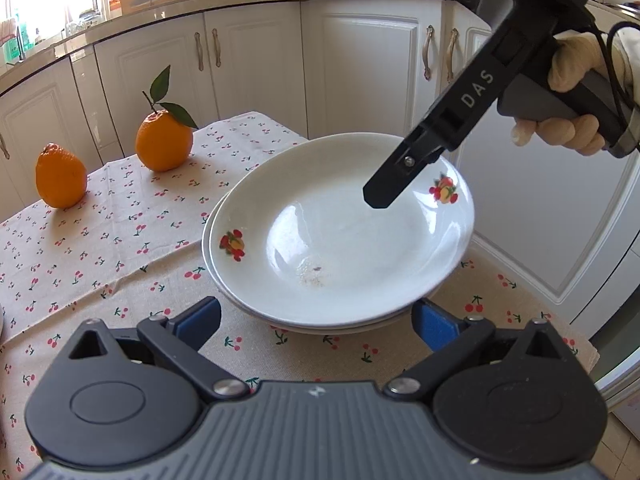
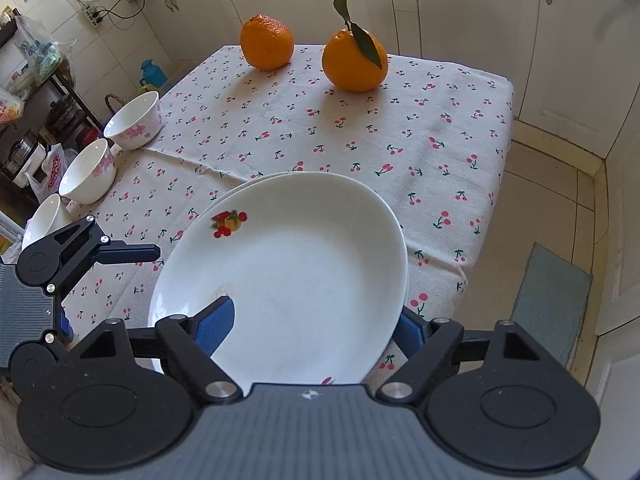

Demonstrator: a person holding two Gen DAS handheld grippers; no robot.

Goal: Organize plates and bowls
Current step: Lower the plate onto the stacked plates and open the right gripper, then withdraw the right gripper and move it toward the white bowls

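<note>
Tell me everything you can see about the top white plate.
The top plate is white, glossy, deep, seemingly ceramic, with small fruit prints on its rim. It sits slightly offset on another white plate on the cherry-print tablecloth. A few crumbs mark its centre. The right gripper straddles its near edge, jaws apart.

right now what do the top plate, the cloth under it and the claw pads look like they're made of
Top plate: likely glazed ceramic or porcelain; glossy white with window glare and a printed fruit decal.
Tablecloth: woven fabric, probably cotton or linen; matte, creased, printed with cherries.
Pads on the right claw: the blue pad looks like soft rubber or foam, matte and finely textured, though the exact material is unclear.
</note>
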